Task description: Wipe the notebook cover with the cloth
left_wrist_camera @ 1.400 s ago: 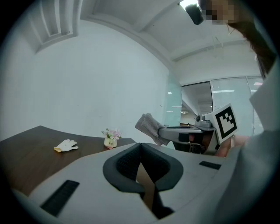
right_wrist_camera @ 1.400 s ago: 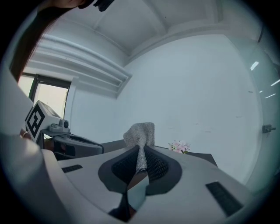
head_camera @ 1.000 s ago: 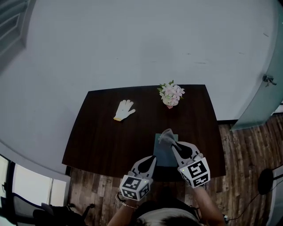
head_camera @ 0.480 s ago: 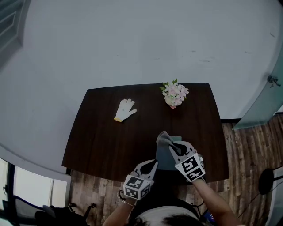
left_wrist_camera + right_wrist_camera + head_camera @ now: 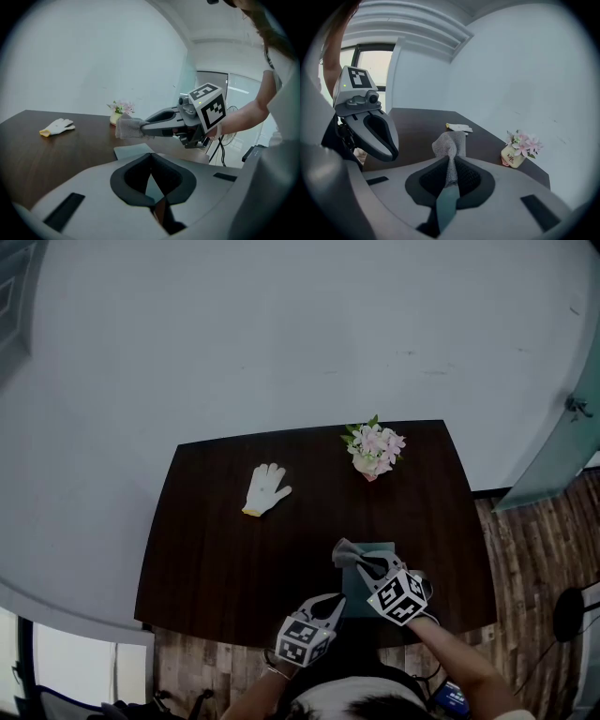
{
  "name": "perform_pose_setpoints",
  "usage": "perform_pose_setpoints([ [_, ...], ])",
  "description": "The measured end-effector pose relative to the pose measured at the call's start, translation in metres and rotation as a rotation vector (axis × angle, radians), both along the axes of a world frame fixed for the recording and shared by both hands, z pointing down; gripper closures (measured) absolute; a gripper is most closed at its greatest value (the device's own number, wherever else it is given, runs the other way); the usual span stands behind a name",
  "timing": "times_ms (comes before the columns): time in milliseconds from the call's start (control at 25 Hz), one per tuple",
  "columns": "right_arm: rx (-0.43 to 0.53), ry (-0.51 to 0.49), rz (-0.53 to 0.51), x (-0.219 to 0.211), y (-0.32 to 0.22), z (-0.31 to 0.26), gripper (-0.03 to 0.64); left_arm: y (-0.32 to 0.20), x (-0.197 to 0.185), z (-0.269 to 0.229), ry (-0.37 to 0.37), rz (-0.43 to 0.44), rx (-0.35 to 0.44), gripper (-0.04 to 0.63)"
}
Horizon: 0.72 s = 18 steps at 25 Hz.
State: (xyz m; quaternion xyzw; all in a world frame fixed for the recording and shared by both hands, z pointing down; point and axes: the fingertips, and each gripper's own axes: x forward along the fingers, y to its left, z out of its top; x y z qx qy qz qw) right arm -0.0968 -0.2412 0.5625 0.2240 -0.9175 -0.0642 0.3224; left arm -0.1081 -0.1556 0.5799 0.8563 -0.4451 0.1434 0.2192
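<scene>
A grey-green notebook (image 5: 353, 589) lies flat near the front edge of the dark table (image 5: 216, 540). My right gripper (image 5: 363, 562) is shut on a grey cloth (image 5: 345, 552). The cloth bunches out past the jaws at the notebook's far left corner. In the left gripper view the cloth (image 5: 127, 127) hangs slightly above the notebook (image 5: 133, 151). In the right gripper view the cloth (image 5: 450, 143) sits pinched between the jaws. My left gripper (image 5: 336, 599) is shut on nothing, low at the notebook's near left side.
A white work glove (image 5: 266, 488) lies at the table's far left. A small pot of pink flowers (image 5: 375, 448) stands at the far right. Wooden floor (image 5: 534, 549) lies to the right of the table. The person's arm reaches in behind the right gripper.
The right gripper has carried the cloth from the notebook's far edge towards its far left corner. The left gripper has drawn back towards the table's front edge.
</scene>
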Motion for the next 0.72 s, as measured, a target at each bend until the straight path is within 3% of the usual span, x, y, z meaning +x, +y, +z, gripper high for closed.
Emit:
perform_pose_setpoints([
  [720, -0.114, 0.249, -0.045, -0.017, -0.045, 0.097, 0.58, -0.023, -0.009, 0.075, -0.051, 0.118, -0.181, 0.578],
])
